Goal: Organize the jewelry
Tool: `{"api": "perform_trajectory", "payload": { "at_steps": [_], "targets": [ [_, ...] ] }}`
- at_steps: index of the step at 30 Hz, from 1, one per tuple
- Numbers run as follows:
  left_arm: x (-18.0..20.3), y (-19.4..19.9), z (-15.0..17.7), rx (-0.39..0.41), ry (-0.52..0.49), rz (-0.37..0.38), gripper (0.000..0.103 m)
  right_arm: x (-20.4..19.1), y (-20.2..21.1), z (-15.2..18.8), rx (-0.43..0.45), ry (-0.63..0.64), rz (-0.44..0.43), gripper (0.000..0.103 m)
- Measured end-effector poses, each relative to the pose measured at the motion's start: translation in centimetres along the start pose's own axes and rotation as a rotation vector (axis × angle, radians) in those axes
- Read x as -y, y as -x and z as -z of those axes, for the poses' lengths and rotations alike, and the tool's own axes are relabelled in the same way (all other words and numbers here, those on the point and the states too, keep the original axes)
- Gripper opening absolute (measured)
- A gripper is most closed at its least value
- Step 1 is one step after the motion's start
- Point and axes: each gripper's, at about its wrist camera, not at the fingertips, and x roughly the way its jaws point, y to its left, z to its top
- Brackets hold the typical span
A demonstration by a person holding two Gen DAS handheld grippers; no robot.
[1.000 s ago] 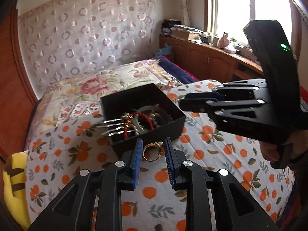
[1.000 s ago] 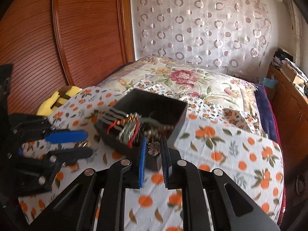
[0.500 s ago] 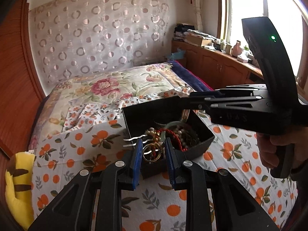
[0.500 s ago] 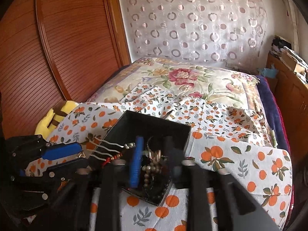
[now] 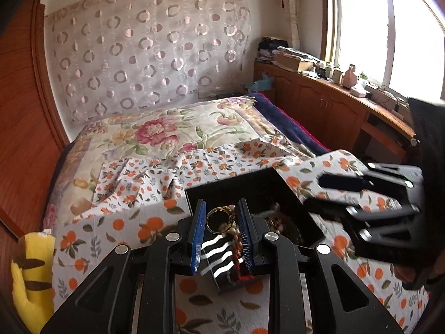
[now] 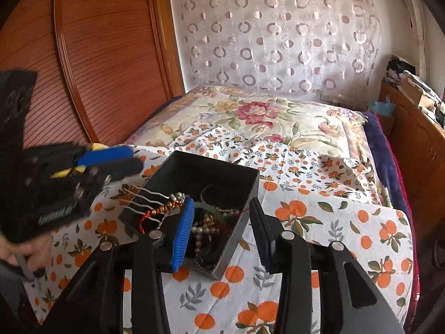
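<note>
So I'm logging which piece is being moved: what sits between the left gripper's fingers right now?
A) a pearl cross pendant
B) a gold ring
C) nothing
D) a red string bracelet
B: in the left wrist view a gold ring is pinched between the left gripper fingers, held above the black box of jewelry.
</note>
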Motion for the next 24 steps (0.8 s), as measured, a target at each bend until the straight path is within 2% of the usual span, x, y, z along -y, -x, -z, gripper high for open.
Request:
{"api": "perform_trajectory", "payload": {
  "at_steps": [5, 7, 8, 13, 15, 19, 21, 24],
  "targets": [
    [-0.6, -0.1, -1.2, 0.007, 0.030, -0.002, 0.022, 0.4, 0.9, 0.5, 0.009, -0.003, -0.002, 0.044],
    [-0.7, 0.0, -1.3, 0.013, 0.033, -0.004, 0.028, 0.5, 1.2, 0.7, 0.012, -0.001, 0.000, 0.044],
    [-0.7, 0.2, -1.3, 0.017, 0.034, -0.004, 0.036, 0.5, 1.4, 0.8, 0.014, -0.001, -0.002, 0.044],
    [-0.5, 0.8, -1.0, 0.022, 0.035, -0.005, 0.039, 0.0, 2.0, 1.3, 0.022, 0.010, -0.005, 0.044],
    [-0.5, 1.4, -0.6, 0.031, 0.039, -0.007, 0.053, -0.3, 2.3, 1.6, 0.025, 0.010, -0.001, 0.044],
    [-0.2, 3.1, 1.1, 0.045, 0.027, -0.034, 0.069, -0.8, 3.1, 2.4, 0.038, 0.003, 0.023, 0.044],
    [0.0, 4.0, 2.1, 0.059, 0.022, -0.048, 0.083, -1.1, 3.5, 2.7, 0.046, -0.001, 0.029, 0.051],
    [0.2, 5.7, 3.5, 0.084, 0.026, -0.083, 0.091, -1.7, 4.4, 3.3, 0.065, 0.000, 0.048, 0.059]
  ]
}}
